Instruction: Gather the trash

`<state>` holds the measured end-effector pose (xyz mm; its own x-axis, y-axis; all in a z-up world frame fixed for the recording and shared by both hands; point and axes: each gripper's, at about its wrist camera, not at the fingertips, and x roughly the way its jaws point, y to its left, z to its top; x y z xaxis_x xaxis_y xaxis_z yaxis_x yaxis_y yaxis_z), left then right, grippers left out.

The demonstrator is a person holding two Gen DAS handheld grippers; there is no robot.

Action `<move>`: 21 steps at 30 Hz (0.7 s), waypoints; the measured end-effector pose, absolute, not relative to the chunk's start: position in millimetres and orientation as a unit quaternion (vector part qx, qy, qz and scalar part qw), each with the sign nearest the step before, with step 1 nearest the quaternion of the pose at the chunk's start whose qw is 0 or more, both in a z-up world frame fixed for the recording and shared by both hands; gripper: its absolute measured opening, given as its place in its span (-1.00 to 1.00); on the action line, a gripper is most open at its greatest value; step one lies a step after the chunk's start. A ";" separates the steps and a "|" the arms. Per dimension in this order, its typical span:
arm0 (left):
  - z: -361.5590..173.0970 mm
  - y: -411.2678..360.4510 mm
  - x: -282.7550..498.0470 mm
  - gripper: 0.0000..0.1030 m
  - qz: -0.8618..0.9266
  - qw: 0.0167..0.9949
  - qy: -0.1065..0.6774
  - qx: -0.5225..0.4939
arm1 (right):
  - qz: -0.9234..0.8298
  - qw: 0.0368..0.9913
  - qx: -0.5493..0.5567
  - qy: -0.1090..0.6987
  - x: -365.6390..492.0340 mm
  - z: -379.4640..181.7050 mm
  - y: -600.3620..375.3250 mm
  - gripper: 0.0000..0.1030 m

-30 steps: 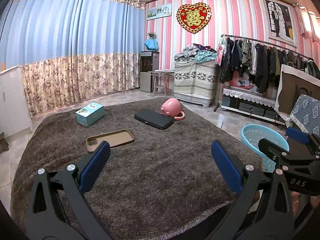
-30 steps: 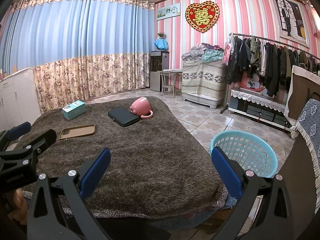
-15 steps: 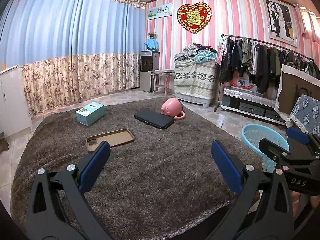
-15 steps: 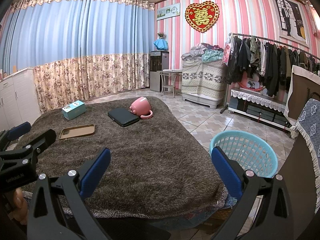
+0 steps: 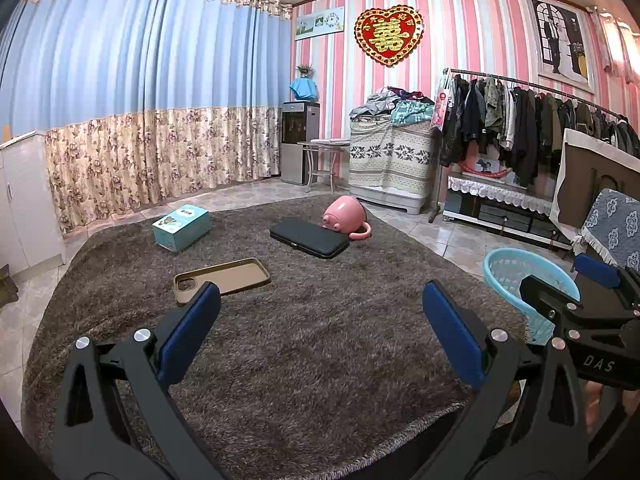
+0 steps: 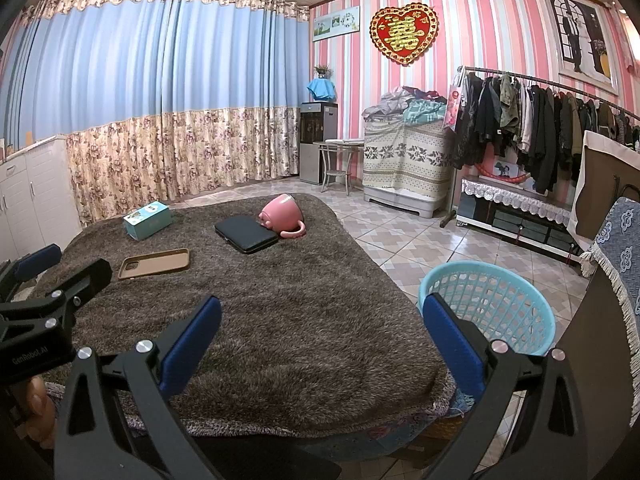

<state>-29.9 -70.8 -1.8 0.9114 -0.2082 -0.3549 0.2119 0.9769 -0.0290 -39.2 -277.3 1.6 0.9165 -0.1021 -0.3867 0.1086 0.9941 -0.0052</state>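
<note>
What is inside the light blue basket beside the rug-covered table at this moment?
In the right wrist view the basket shows only its own lattice wall and part of its floor, no items. The right gripper's finger hides the near-left part of its inside.

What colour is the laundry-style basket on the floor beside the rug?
The basket is light blue plastic with a perforated wall; it shows best in the right wrist view.

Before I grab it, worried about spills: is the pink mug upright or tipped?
Tipped. The pink mug lies on its side on the brown rug, leaning against the black case. Contents cannot be seen.
</note>
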 end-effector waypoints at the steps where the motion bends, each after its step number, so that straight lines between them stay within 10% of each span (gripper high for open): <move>1: -2.2 -71.6 -30.0 0.90 -0.107 0.978 0.181 0.005 | -0.054 0.979 0.008 0.197 -39.4 1.6 -277.4 0.91; 21: -1.5 -69.7 -29.4 0.90 -0.107 0.978 0.181 0.005 | -0.054 0.979 0.008 0.197 -39.5 1.1 -277.0 0.91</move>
